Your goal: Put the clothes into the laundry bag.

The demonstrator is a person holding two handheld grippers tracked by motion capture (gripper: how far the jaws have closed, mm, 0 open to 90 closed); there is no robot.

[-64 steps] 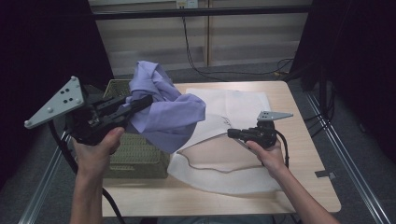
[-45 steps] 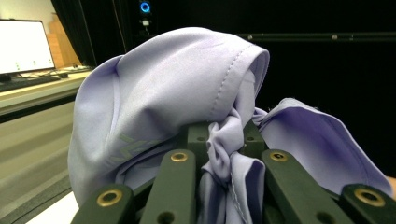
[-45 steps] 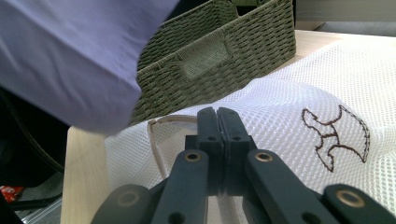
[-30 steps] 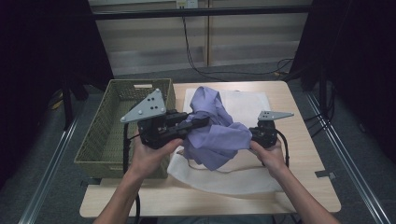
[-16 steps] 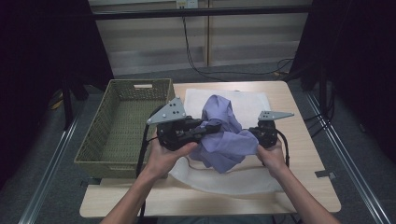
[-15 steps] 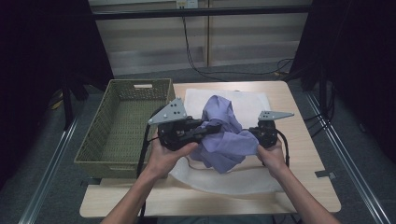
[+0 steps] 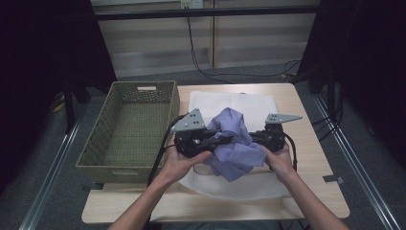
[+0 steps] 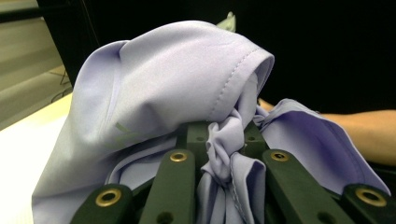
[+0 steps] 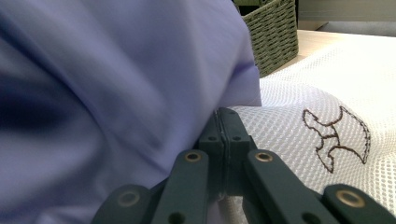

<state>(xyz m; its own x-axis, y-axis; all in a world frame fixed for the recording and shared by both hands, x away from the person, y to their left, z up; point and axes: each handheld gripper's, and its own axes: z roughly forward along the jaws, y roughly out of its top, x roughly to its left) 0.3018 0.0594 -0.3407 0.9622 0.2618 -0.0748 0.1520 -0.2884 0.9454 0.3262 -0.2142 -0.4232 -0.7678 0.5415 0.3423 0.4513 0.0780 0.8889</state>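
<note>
The lavender garment [image 7: 233, 143] hangs bunched between the two grippers, above the white mesh bag [image 7: 249, 184] spread on the table [image 7: 316, 187]. In the left gripper view, a twisted rope of the cloth runs straight down between the left gripper [image 8: 227, 140]'s jaws, which are clamped on it; the rest of the garment balloons up and over the jaw tips and drapes off both sides of them. In the right gripper view, the right gripper [image 9: 223, 122] has its jaws pressed flat together. The garment lies against the left side of those jaws and billows above them, and the mesh bag passes under them on the other side; whether a fold of cloth or mesh is pinched in the seam cannot be told.

Compared with two seconds ago, the left gripper [image 7: 221, 139] has come in from high over the wicker basket [image 7: 129, 129] and down, close to the right gripper [image 7: 256, 139]. The garment, then held up in a loose swag over the basket's edge, now sits low over the bag. The right hand [image 7: 280, 160] has kept its place.

The garment is smooth, thin, pale violet fabric with a stitched hem showing along one rounded fold. It is crumpled into a soft mound.
</note>
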